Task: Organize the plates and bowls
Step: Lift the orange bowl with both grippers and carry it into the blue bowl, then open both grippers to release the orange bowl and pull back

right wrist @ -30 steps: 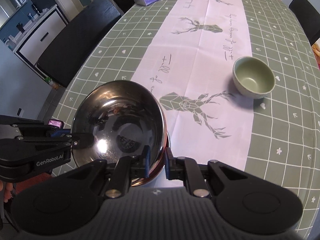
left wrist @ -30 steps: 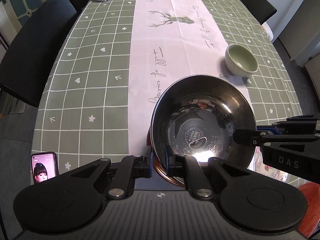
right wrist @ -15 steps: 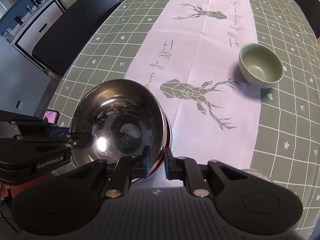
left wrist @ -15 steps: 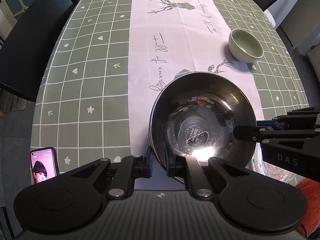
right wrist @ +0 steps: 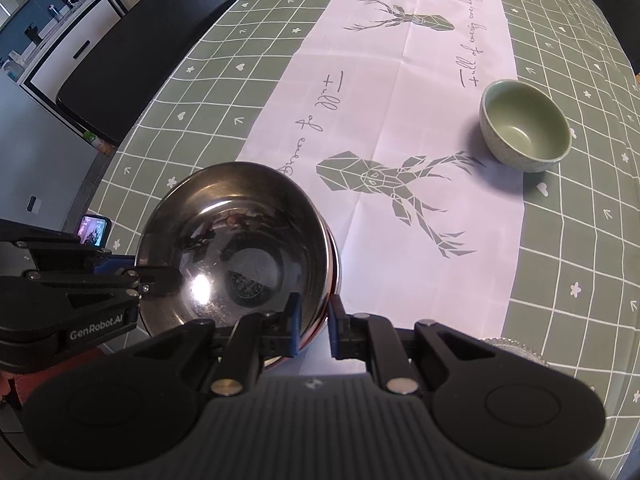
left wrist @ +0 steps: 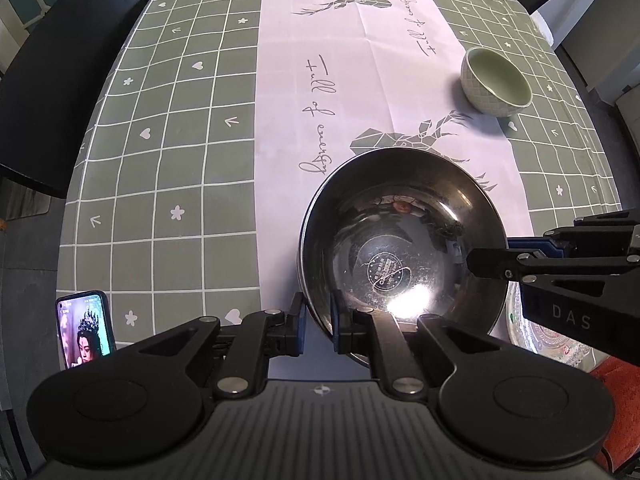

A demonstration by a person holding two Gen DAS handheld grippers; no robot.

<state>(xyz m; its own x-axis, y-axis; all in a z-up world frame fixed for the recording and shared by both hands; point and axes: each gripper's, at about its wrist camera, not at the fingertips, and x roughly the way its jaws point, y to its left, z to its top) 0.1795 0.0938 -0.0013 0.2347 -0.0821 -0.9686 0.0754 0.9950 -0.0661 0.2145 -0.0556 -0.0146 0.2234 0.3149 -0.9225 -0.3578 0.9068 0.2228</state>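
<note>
A shiny steel bowl (left wrist: 400,240) (right wrist: 240,240) is held by its rim from two sides, over the near edge of the table. My left gripper (left wrist: 318,320) (right wrist: 160,276) is shut on the bowl's left rim, one finger inside and one outside. My right gripper (right wrist: 312,320) (left wrist: 492,256) is shut on the opposite rim in the same way. A small pale green bowl (left wrist: 496,84) (right wrist: 524,128) stands upright and empty farther back on the right. A patterned glass plate (left wrist: 540,336) (right wrist: 516,350) lies at the near right, partly hidden by the steel bowl and my right gripper.
The table has a green checked cloth (left wrist: 180,160) with a pale deer-print runner (left wrist: 360,60) down the middle. A lit phone (left wrist: 84,328) (right wrist: 94,230) stands at the near left edge. Black chairs (left wrist: 48,80) (right wrist: 140,52) line the left side; something red (left wrist: 616,380) sits near right.
Both views have tipped down a little, so the tissue box and the table's far end slid out at the top. Both grips on the steel bowl are unchanged.
</note>
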